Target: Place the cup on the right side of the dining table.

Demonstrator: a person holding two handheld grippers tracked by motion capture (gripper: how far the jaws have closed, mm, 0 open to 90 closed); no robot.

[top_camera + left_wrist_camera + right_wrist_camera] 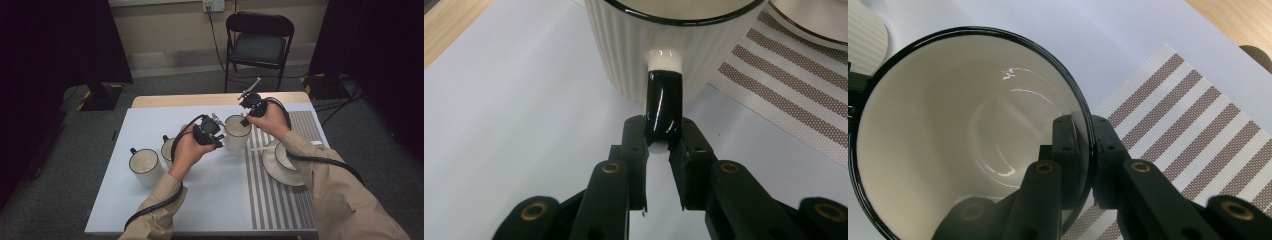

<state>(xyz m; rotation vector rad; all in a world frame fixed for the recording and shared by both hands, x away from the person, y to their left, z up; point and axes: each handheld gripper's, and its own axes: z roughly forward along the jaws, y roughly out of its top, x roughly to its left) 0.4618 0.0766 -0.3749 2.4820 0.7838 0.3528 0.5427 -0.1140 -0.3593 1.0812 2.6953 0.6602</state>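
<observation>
Black jaws of the left gripper (659, 142), clamped on the black handle (664, 102) of the ribbed cream mug (634, 55); handle stands upright, mug body lying straight ahead of the jaws. Right gripper (1083, 150) pinches the same mug's far rim wall, one jaw inside, one outside. Mug sits on the pale mat beside the striped placemat (280, 200), between both hands, each equally near.

The ribbed mug (664, 45) is cream with a black rim and black handle (664, 107). The placemat (1188, 125) has brown and white stripes.
</observation>
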